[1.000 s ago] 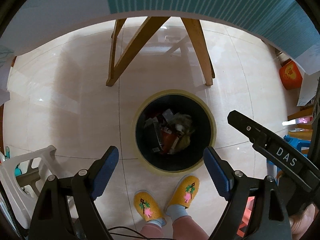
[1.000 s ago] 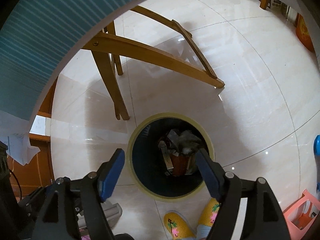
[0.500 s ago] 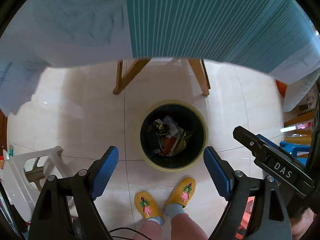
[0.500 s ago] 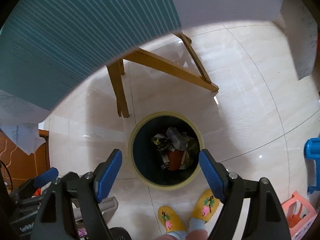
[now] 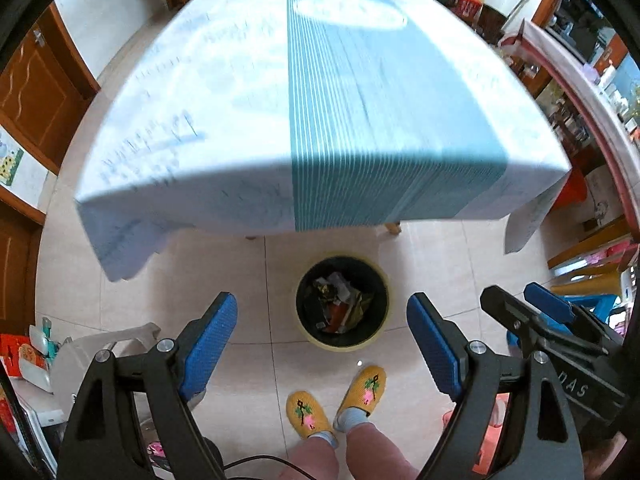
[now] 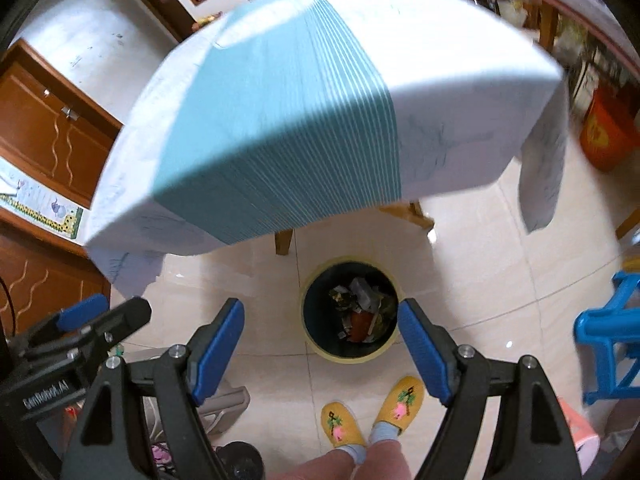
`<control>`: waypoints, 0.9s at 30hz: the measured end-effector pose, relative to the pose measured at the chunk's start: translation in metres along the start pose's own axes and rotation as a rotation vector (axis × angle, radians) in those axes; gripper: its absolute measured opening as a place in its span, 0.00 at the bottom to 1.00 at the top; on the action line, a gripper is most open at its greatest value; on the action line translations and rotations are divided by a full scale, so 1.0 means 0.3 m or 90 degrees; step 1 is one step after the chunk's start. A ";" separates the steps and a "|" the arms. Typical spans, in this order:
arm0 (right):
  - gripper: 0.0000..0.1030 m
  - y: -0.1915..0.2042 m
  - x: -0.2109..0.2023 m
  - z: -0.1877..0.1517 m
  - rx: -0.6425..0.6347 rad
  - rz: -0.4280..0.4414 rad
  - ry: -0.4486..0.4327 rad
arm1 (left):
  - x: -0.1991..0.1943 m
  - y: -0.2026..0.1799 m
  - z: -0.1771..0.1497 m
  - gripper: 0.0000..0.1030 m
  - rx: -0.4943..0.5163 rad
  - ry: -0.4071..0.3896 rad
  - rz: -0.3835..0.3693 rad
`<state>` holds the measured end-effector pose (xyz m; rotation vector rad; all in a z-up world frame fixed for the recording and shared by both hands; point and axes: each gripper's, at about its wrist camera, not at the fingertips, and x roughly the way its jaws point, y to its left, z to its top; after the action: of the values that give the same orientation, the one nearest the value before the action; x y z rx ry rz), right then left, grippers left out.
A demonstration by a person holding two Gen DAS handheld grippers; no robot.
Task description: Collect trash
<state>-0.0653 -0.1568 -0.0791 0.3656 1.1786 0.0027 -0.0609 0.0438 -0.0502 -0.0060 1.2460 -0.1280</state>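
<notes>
A round bin (image 5: 342,302) with a yellow rim and black liner stands on the tiled floor below both grippers, holding crumpled wrappers and red scraps (image 5: 340,308). The same bin (image 6: 351,312) shows in the right wrist view. My left gripper (image 5: 322,344) hangs high over the floor, jaws wide apart, nothing between the blue pads (image 5: 208,344). My right gripper (image 6: 320,350) is likewise open and empty; it also appears at the right edge of the left wrist view (image 5: 540,320). The left gripper's black body (image 6: 80,328) shows at the left of the right wrist view.
A table with a white and teal striped cloth (image 5: 320,112) fills the upper view, blurred, its top bare. A person's feet in yellow slippers (image 5: 340,396) stand before the bin. A white plastic stool (image 5: 100,352) is left, a blue stool (image 6: 608,340) right, wooden cabinets (image 6: 48,128) far left.
Both grippers have risen well above the floor. The bin looks smaller and farther below, and the tabletop, earlier seen only from its underside edge, now fills the upper view. Jaws stayed open.
</notes>
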 end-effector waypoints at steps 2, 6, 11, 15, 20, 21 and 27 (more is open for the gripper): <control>0.77 0.023 -0.063 0.015 -0.011 -0.009 -0.009 | -0.069 0.007 0.020 0.83 -0.004 -0.014 -0.002; 0.77 0.064 -0.168 0.047 -0.026 -0.016 -0.023 | -0.188 0.022 0.053 0.83 -0.011 -0.042 -0.004; 0.77 0.122 -0.307 0.087 -0.050 -0.014 -0.061 | -0.311 0.038 0.072 0.83 -0.029 -0.086 -0.003; 0.77 0.168 -0.413 0.111 -0.062 -0.011 -0.104 | -0.387 0.035 0.081 0.83 -0.033 -0.120 0.009; 0.77 0.210 -0.479 0.133 -0.076 -0.016 -0.135 | -0.430 0.019 0.096 0.83 -0.033 -0.141 0.016; 0.77 0.214 -0.484 0.135 -0.078 -0.017 -0.137 | -0.439 0.016 0.101 0.83 -0.033 -0.145 0.018; 0.77 0.216 -0.504 0.140 -0.089 -0.022 -0.148 | -0.473 -0.002 0.130 0.83 -0.036 -0.171 0.036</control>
<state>-0.0742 -0.1365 0.0892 0.2157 0.9487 0.0127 -0.0684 0.0549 0.0964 -0.0359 0.9808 -0.0413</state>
